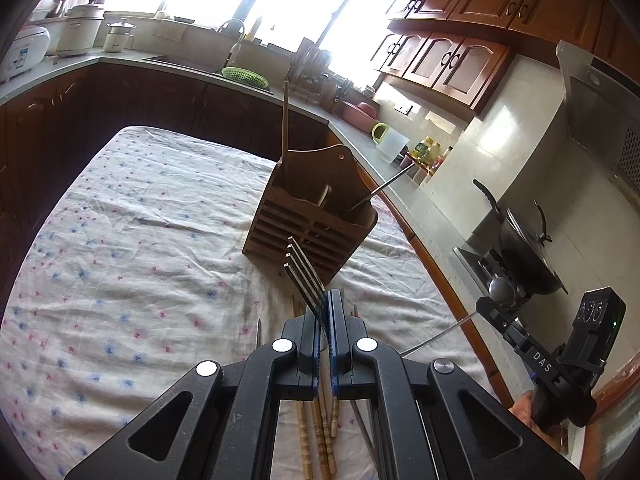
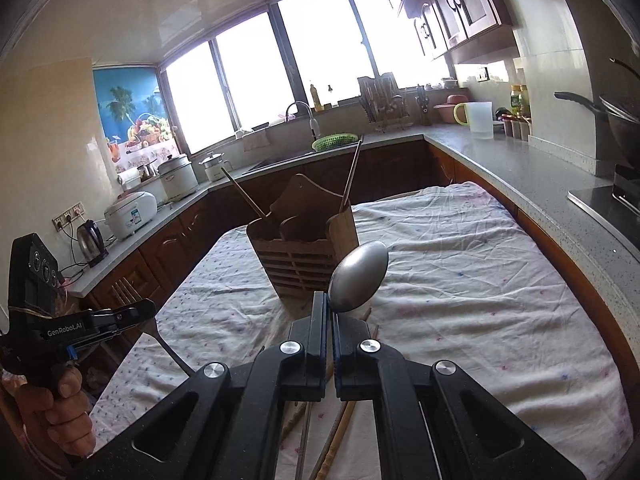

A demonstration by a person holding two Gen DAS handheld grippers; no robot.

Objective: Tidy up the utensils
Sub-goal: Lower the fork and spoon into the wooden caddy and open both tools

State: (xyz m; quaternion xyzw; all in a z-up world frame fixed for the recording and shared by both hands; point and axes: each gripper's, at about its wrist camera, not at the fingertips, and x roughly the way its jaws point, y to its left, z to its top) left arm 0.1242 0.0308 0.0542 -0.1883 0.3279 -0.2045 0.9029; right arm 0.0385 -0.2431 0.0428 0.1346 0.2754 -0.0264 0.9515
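Observation:
A slatted wooden utensil holder [image 1: 308,220] stands on the cloth-covered table [image 1: 120,240]; it also shows in the right wrist view [image 2: 304,248]. A few sticks lean in its compartments. My left gripper [image 1: 325,312] is shut on a metal fork [image 1: 304,276], tines pointing toward the holder, just short of it. My right gripper [image 2: 330,312] is shut on a metal spoon [image 2: 358,276], bowl raised in front of the holder. Wooden chopsticks [image 1: 320,436] and other utensils lie on the cloth under both grippers. The right gripper shows in the left view [image 1: 504,312].
A grey counter [image 2: 520,168] wraps around the table, with a wok [image 1: 524,252] and stove at the right, a sink with a green basket [image 2: 334,142] at the back, and cookers [image 2: 132,214] and a kettle at the left. Cabinets hang above.

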